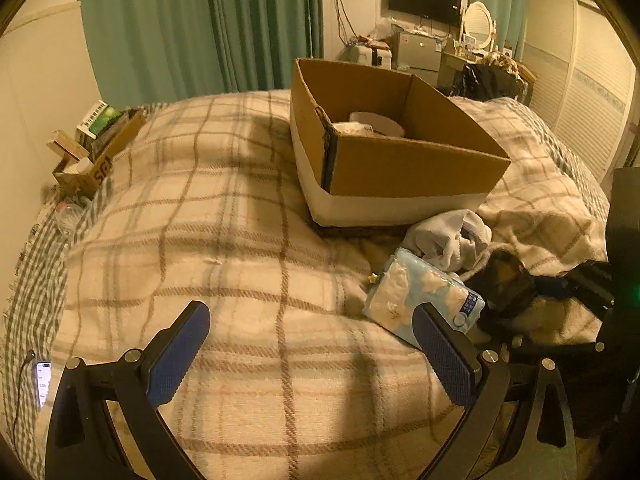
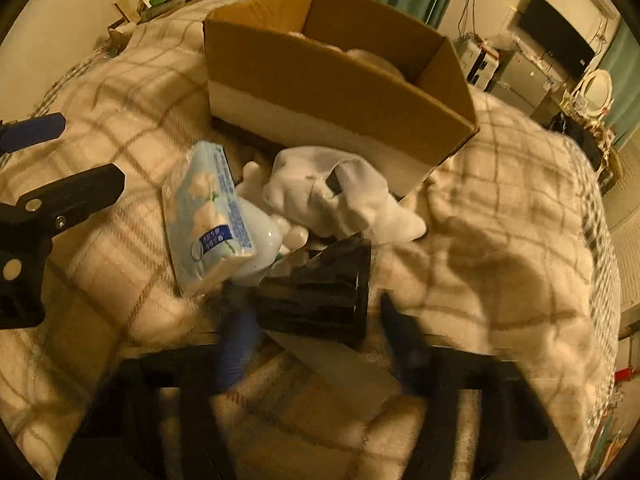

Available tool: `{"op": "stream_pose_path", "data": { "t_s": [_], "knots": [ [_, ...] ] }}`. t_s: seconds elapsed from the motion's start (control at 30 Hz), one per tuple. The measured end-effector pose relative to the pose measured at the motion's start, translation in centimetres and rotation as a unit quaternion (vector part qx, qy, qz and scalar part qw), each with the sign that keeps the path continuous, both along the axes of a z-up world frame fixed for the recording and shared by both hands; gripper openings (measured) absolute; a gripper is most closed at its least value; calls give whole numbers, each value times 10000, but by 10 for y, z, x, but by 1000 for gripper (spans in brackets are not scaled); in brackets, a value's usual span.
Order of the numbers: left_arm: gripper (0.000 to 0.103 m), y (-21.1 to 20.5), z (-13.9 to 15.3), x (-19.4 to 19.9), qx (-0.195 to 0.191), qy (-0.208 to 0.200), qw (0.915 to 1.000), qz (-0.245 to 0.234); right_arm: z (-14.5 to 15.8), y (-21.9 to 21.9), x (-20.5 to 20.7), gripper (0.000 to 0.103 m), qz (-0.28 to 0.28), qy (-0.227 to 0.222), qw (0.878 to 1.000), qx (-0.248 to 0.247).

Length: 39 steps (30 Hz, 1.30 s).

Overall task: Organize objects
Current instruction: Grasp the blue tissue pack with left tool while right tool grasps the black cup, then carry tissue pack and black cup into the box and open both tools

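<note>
1. L gripper (image 1: 312, 356) spread wide, nothing between its pads, over blanket (image 1: 240, 240).
2. R gripper (image 2: 320, 320) blurred; black cup (image 2: 320, 288) between its fingers, can't tell if clamped.
3. Tissue pack (image 2: 204, 216), sock (image 2: 340, 196) just ahead; box (image 2: 332, 92) beyond.

Blanket (image 1: 240, 240) – cream w/ brown plaid. Box (image 1: 400, 168) brown over a white band; tissue pack (image 2: 204, 216) pale blue (white flowers). Curtains (image 1: 200, 24) green.

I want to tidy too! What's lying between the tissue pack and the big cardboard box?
A crumpled white sock lies between the tissue pack and the cardboard box, best seen in the right wrist view.
</note>
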State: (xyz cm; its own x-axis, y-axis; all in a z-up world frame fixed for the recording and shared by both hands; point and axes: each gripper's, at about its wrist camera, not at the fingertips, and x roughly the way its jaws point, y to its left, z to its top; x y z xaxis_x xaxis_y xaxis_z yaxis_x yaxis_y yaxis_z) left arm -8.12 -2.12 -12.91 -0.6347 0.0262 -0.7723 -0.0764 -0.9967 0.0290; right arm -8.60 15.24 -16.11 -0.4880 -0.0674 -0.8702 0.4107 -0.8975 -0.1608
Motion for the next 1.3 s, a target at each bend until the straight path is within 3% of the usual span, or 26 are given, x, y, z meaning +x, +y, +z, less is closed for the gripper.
{"op": "stream_pose_path", "data": {
  "t_s": [0.33, 0.67, 0.77, 0.83, 0.9, 1.07, 1.3],
  "knots": [
    [103, 33, -7, 1, -51, -237, 9985, -498, 51, 44, 15, 47, -641, 883, 9908, -803],
    [103, 75, -23, -16, -137, -394, 9930, -1101, 55, 59, 8, 47, -802, 854, 9858, -1202],
    [101, 78, -33, -27, -188, -528, 9924, -1096, 52, 60, 7, 47, -836, 817, 9857, -1215],
    [84, 74, -38, -29, -151, -608, 9927, -1032, 52, 59, 8, 47, -830, 824, 9859, -1196],
    [78, 70, -39, -28, -18, -657, 9928, -1005, 52, 57, 9, 47, -816, 846, 9863, -1160],
    [75, 69, -28, -10, 29, -377, 9933, -1092, 55, 54, 14, 47, -802, 941, 9871, -1021],
    [74, 55, -1, 11, 74, -115, 9976, -676, 70, 50, 31, 47, -781, 1195, 9854, -922]
  ]
}}
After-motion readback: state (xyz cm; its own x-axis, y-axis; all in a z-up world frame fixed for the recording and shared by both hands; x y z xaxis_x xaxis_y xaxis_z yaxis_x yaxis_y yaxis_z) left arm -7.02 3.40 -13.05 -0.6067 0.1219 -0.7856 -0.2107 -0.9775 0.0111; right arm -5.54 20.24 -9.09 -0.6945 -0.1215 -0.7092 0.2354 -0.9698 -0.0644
